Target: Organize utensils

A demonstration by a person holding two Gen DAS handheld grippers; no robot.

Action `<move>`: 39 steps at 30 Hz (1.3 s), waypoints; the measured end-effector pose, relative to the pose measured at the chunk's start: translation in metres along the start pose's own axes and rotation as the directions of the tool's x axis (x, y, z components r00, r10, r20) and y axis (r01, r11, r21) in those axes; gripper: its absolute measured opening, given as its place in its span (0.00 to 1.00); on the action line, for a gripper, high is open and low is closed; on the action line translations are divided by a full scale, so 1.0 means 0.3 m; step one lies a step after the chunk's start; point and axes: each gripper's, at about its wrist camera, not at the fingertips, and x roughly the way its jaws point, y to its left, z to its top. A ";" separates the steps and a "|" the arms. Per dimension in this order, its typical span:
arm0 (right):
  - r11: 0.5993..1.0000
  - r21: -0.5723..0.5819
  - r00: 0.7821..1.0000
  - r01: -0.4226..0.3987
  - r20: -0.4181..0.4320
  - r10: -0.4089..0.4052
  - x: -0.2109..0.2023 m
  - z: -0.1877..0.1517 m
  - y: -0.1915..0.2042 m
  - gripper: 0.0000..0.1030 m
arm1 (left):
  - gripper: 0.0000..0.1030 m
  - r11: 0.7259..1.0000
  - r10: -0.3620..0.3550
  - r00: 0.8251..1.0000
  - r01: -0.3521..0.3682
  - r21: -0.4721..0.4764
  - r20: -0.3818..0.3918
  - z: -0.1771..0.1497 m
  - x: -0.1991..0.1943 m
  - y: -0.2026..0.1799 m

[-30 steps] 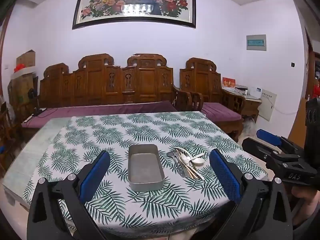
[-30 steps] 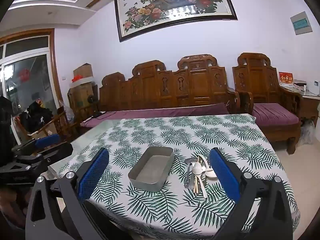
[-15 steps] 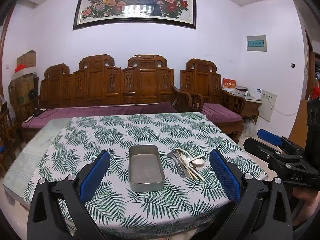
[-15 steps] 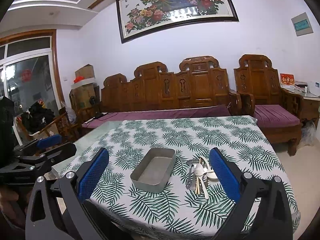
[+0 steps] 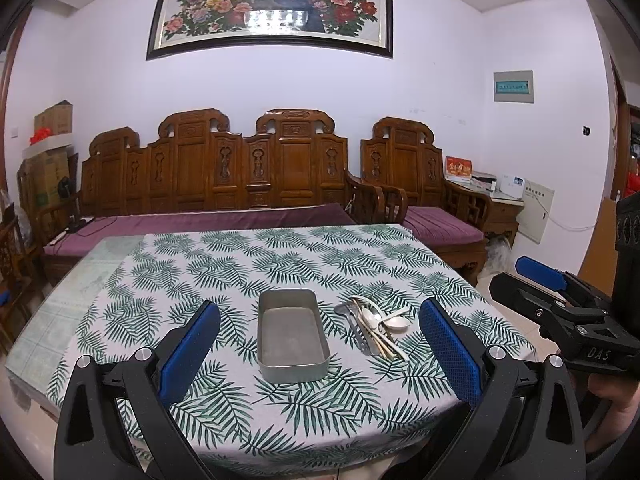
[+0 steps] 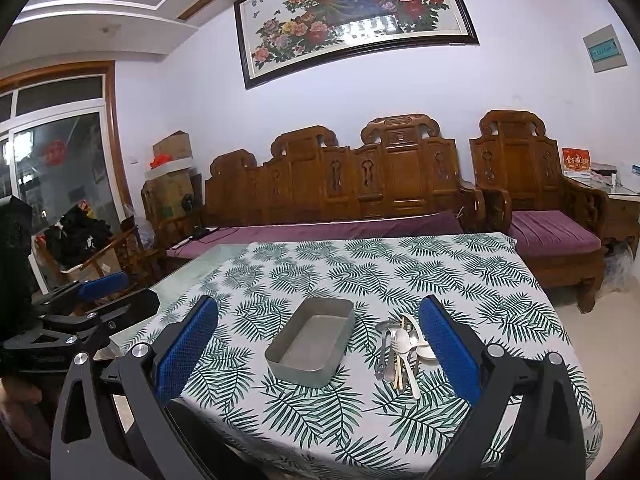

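Observation:
An empty grey metal tray lies near the middle of the table's front half. Just right of it sits a pile of utensils: metal spoons, white spoons and chopsticks, overlapping. My left gripper hangs open above the table's near edge, well short of the tray, nothing between its blue pads. My right gripper is open too, equally far back, its right pad partly covering the pile. Each gripper appears at the other view's edge: right gripper, left gripper.
The table wears a green leaf-print cloth, with bare glass on its left side. Behind it stand a carved wooden sofa and an armchair with purple cushions. A hand holds the right gripper.
Both cameras have drifted slightly, the table and tray shifting a little in view. Both grippers stay open and empty; tray and utensils have not moved.

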 end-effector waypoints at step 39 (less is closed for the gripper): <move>1.000 0.003 1.000 -0.005 -0.001 0.005 -0.006 0.000 0.006 0.98 | 0.94 1.000 0.003 1.000 -0.003 -0.003 -0.002 -0.006 -0.004 0.002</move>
